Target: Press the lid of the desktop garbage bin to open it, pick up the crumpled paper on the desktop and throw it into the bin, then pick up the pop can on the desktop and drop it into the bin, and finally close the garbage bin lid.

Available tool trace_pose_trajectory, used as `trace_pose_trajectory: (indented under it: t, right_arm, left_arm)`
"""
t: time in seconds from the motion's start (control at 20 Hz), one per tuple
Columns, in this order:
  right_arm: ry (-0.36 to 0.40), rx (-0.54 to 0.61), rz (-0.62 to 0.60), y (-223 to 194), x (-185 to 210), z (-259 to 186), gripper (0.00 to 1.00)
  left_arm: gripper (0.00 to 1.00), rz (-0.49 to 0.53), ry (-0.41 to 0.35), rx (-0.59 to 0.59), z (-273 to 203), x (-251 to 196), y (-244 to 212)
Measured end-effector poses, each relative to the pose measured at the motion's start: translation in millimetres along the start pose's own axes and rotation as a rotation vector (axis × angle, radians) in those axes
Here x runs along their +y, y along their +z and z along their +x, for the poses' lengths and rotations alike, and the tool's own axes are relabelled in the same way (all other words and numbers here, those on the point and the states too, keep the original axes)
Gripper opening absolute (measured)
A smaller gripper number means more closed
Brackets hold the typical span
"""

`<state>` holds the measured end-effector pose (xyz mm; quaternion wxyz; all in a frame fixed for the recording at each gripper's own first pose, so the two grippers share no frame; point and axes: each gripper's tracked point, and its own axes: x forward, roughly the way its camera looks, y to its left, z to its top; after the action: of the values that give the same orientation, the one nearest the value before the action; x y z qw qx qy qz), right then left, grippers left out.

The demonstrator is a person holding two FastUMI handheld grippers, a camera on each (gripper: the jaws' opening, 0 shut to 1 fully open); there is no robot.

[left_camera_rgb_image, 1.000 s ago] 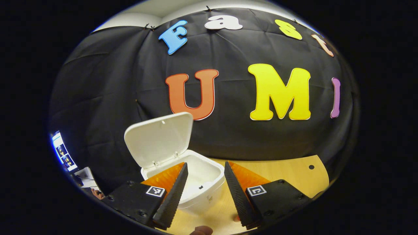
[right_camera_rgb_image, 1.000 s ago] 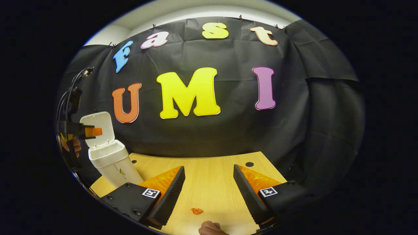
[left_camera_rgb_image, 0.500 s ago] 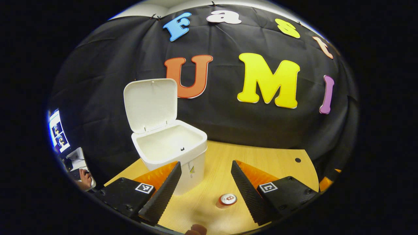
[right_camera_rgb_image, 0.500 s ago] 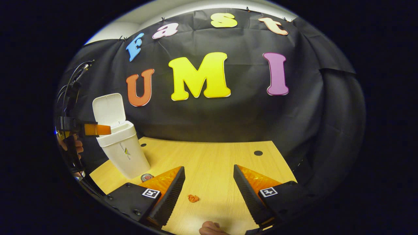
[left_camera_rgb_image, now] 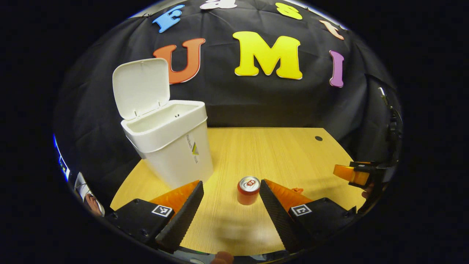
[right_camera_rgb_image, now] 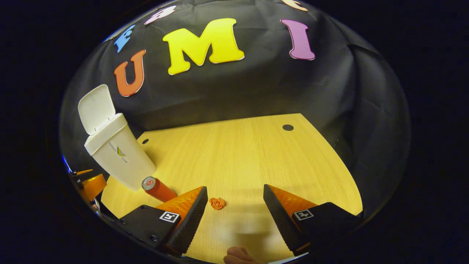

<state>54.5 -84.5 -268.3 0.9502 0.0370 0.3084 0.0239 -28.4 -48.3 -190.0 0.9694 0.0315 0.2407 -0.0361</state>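
While one bin (left_camera_rgb_image: 172,146) gapes, one can (left_camera_rgb_image: 248,190), one paper (right_camera_rgb_image: 217,203) wait

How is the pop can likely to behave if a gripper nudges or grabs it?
The pop can stands upright and narrow on the smooth desktop, so a sideways nudge could tip it. Being round, it would probably roll once down. Its smooth wall may slip.

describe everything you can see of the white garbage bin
The garbage bin is white, looks like smooth plastic, and tapers toward its base. It stands upright on the wooden desktop near the back left corner, close to the black cloth wall. Its hinged lid is swung up and open at the back, and the rim shows a small latch notch. A small label sits on one side wall. Nothing touches it; the pop can stands apart in front.
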Motion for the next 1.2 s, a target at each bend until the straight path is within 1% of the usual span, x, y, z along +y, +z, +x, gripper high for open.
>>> trace_pose_trajectory:
  t: [0.2, 0.25, 0.3, 0.35, 0.4, 0.5, 0.6, 0.65, 0.7, 0.75, 0.8, 0.85, 0.9, 0.95, 1.0, 1.1, 1.15, 1.2]
  right_arm:
    - [0.004, 0.080, -0.040, -24.7, 23.2, 37.6, 0.96]
    - [0.008, 0.098, -0.050, -29.7, 29.0, 45.1, 0.96]
    - [0.000, 0.124, -0.061, -35.0, 34.1, 54.4, 0.93]
    - [-0.018, 0.162, -0.082, -44.6, 35.3, 63.6, 0.96]
    - [-0.034, 0.200, -0.104, -53.2, 37.4, 71.3, 0.96]
    - [-0.033, 0.263, -0.133, -67.1, 46.2, 82.2, 0.97]
    - [-0.037, 0.300, -0.154, -74.2, 51.0, 91.8, 0.97]
    - [-0.038, 0.312, -0.158, -75.7, 53.0, 95.7, 0.93]
    - [-0.040, 0.325, -0.163, -78.6, 54.8, 97.3, 0.97]
    - [-0.045, 0.338, -0.168, -81.2, 54.8, 99.3, 0.96]
    - [-0.051, 0.355, -0.176, -83.8, 54.2, 99.4, 0.93]
    - [-0.058, 0.370, -0.188, -88.3, 53.4, 99.9, 0.93]
    - [-0.065, 0.387, -0.192, -92.4, 52.5, 100.7, 0.88]
    - [-0.068, 0.414, -0.189, -98.7, 51.5, 102.6, 0.87]
    - [-0.069, 0.439, -0.189, -103.2, 50.9, 102.1, 0.81]
    - [-0.066, 0.487, -0.206, -117.2, 48.2, 105.0, 0.77]
    - [-0.065, 0.511, -0.212, -121.1, 47.7, 102.8, 0.67]
    - [-0.052, 0.508, -0.214, -118.0, 51.7, 102.8, 0.55]
  left_arm:
    - [1.00, 0.021, -0.033, 0.055, 11.2, 1.0, -23.4]
    - [1.00, 0.025, -0.031, 0.060, 15.4, 4.7, -25.2]
    - [1.00, 0.029, -0.034, 0.062, 19.7, 7.5, -26.1]
    - [1.00, 0.034, -0.036, 0.061, 23.8, 10.3, -26.7]
    - [1.00, 0.043, -0.038, 0.055, 27.5, 13.2, -25.2]
    - [1.00, 0.051, -0.044, 0.046, 34.3, 17.0, -23.0]
    - [1.00, 0.057, -0.051, 0.043, 39.7, 20.1, -22.3]
    - [1.00, 0.057, -0.054, 0.042, 42.0, 21.3, -22.8]
    - [1.00, 0.055, -0.058, 0.048, 44.0, 22.2, -24.2]
    - [1.00, 0.052, -0.061, 0.051, 45.1, 23.3, -25.5]
    - [1.00, 0.049, -0.057, 0.054, 46.5, 26.0, -26.5]
    - [1.00, 0.044, -0.062, 0.061, 47.7, 27.4, -29.8]
    - [1.00, 0.036, -0.066, 0.069, 48.6, 28.5, -32.3]
    - [1.00, 0.031, -0.062, 0.079, 48.0, 31.8, -36.1]
    - [1.00, 0.027, -0.057, 0.082, 47.2, 34.9, -37.1]
    - [1.00, 0.022, -0.048, 0.084, 45.6, 39.7, -38.9]
    - [1.00, 0.022, -0.042, 0.086, 44.0, 42.9, -39.8]
    - [1.00, 0.022, -0.038, 0.086, 42.5, 45.1, -39.8]
